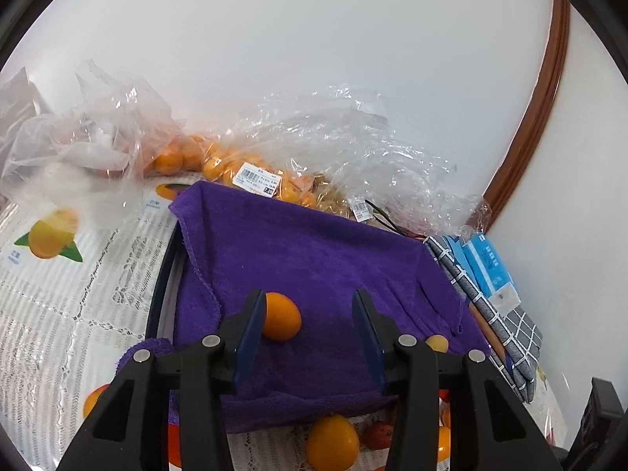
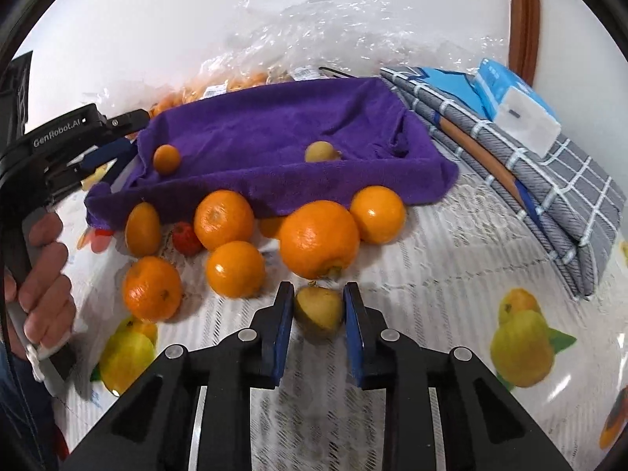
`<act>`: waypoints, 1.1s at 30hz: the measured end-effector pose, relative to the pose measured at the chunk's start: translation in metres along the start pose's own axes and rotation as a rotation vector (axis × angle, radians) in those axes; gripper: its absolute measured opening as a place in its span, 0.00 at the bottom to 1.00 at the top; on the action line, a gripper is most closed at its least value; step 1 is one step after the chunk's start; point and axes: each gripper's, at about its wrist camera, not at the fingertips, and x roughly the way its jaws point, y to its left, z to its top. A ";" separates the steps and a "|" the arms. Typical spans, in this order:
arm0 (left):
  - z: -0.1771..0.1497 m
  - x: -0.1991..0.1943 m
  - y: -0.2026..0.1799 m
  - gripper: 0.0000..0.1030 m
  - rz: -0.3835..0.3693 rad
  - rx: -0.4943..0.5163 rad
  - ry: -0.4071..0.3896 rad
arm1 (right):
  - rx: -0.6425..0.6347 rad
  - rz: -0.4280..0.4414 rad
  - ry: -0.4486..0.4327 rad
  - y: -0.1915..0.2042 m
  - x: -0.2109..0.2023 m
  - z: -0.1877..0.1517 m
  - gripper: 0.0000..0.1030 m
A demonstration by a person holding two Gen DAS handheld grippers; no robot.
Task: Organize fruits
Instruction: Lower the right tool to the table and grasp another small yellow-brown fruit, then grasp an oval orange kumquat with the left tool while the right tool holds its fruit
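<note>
A purple towel [image 1: 314, 259] lines a tray; it also shows in the right wrist view [image 2: 267, 133]. My left gripper [image 1: 310, 306] is open above the towel, with a small orange kumquat [image 1: 280, 316] lying by its left finger; the same kumquat [image 2: 167, 159] shows from the right wrist. A yellowish fruit [image 2: 320, 152] also lies on the towel. My right gripper [image 2: 318, 302] is shut on a small yellow-brown fruit [image 2: 318, 312] just above the tablecloth. Several oranges [image 2: 318, 237] and a red fruit [image 2: 186, 237] lie in front of the towel.
Clear plastic bags of small oranges [image 1: 219, 161] lie behind the tray against the white wall. A folded grey checked cloth [image 2: 541, 180] with blue packets [image 2: 510, 98] lies at the right. A fruit-print tablecloth [image 2: 451, 274] covers the table.
</note>
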 end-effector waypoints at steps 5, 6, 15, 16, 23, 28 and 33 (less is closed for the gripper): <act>0.000 0.001 -0.003 0.41 -0.009 0.014 0.016 | 0.044 0.013 -0.007 -0.014 -0.008 -0.009 0.25; -0.001 0.000 -0.005 0.41 -0.015 0.020 0.013 | 0.059 0.012 -0.012 -0.016 -0.009 -0.009 0.25; -0.018 -0.027 -0.025 0.51 -0.029 0.100 0.020 | 0.123 0.013 -0.061 -0.025 -0.017 -0.012 0.25; -0.023 -0.028 -0.028 0.51 -0.022 0.123 0.026 | 0.130 0.017 -0.061 -0.027 -0.017 -0.012 0.25; -0.054 -0.028 -0.037 0.51 0.037 0.218 0.086 | 0.167 0.050 -0.097 -0.034 -0.022 -0.012 0.25; -0.054 -0.028 -0.013 0.51 0.036 0.102 0.128 | 0.184 0.068 -0.103 -0.036 -0.023 -0.011 0.25; -0.057 -0.017 -0.019 0.50 -0.009 0.156 0.192 | 0.182 0.086 -0.115 -0.036 -0.026 -0.013 0.25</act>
